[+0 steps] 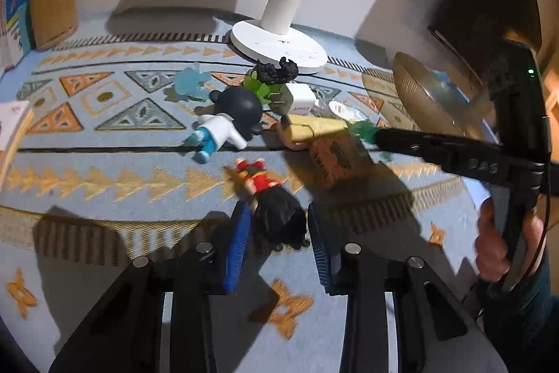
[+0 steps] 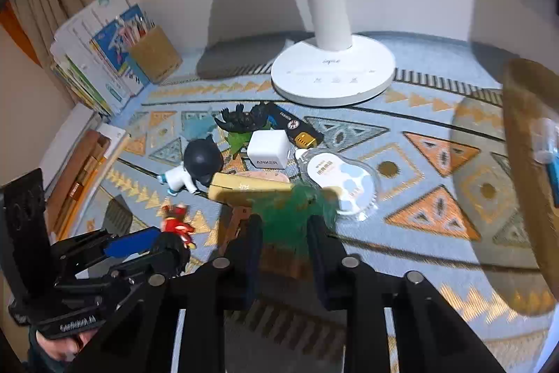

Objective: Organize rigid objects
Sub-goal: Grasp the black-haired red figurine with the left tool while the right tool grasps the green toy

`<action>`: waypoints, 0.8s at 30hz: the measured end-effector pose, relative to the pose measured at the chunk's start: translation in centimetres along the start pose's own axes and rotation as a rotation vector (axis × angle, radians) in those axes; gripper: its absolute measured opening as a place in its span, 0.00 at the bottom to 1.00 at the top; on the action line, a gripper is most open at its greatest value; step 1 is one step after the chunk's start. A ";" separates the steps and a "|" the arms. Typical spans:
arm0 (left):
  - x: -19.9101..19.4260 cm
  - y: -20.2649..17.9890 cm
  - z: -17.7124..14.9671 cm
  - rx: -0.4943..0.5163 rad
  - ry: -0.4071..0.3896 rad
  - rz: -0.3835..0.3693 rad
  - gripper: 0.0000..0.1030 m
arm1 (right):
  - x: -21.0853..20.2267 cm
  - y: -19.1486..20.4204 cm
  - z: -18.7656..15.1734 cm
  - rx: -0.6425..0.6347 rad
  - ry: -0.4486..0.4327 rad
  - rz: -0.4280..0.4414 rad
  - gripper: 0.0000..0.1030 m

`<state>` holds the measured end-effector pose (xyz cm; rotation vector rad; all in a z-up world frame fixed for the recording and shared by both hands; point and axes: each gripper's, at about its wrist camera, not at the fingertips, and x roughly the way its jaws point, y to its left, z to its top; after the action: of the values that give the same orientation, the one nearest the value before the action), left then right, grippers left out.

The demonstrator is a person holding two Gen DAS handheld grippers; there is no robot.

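A small figure with a red top and black hair (image 1: 269, 201) lies on the patterned cloth between the blue pads of my left gripper (image 1: 279, 240), whose jaws stand apart around it. The figure shows in the right wrist view (image 2: 176, 226) beside the left gripper (image 2: 139, 250). My right gripper (image 2: 284, 240) has its jaws around a blurred green toy (image 2: 297, 208); contact is unclear. In the left wrist view the right gripper (image 1: 367, 131) reaches the green toy (image 1: 363, 130) from the right. A pile holds a black-headed doll (image 1: 234, 121), a white Anker charger (image 2: 267, 149) and a yellow box (image 2: 251, 186).
A white lamp base (image 2: 333, 72) stands behind the pile. A black dinosaur toy (image 2: 241, 121), a clear round case (image 2: 344, 180) and a cork block (image 1: 335, 163) lie nearby. A wooden bowl (image 2: 527, 170) is at right. A pencil holder (image 2: 153, 56) and books (image 2: 91, 58) stand at back left.
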<state>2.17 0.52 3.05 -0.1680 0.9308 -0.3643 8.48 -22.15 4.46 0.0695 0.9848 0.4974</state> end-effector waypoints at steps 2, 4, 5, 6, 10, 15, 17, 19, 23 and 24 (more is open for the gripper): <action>-0.4 0.2 -0.3 0.015 0.016 -0.016 0.30 | -1.2 -0.1 -0.9 -0.006 -0.015 -0.002 0.24; -0.4 0.5 -0.6 0.020 0.041 -0.003 0.32 | -1.9 -0.3 -1.9 -0.001 -0.011 -0.006 0.24; -0.5 0.7 -0.5 0.006 0.046 0.007 0.43 | -2.1 -0.5 -2.5 0.002 -0.003 -0.005 0.24; -0.5 0.9 -0.5 -0.015 0.044 0.008 0.48 | -2.2 -0.8 -2.9 0.006 0.002 0.002 0.24; 0.0 0.0 0.0 -0.051 0.014 -0.002 0.78 | -2.3 -1.3 -3.6 0.006 0.018 -0.024 0.52; 2.5 -1.6 0.2 -0.022 0.047 0.081 0.78 | -2.1 -1.1 -4.6 -0.046 0.031 -0.048 0.72; 2.9 -1.9 0.2 -0.003 0.036 0.103 0.77 | -1.6 -1.3 -5.2 -0.048 0.046 -0.043 0.72; 3.2 -2.1 0.2 0.009 0.031 0.113 0.77 | -0.8 -1.6 -5.7 -0.042 0.075 -0.032 0.72; 3.4 -2.1 0.6 0.018 0.018 0.128 0.40 | -0.4 -0.7 -5.9 -0.059 0.057 -0.016 0.74; 3.4 -2.0 0.6 0.021 0.016 0.126 0.34 | -0.2 -0.5 -5.8 -0.055 0.049 -0.014 0.74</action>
<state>4.01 -2.65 1.49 -0.0868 0.9475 -0.2591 3.83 -23.69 1.22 0.0014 1.0180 0.5153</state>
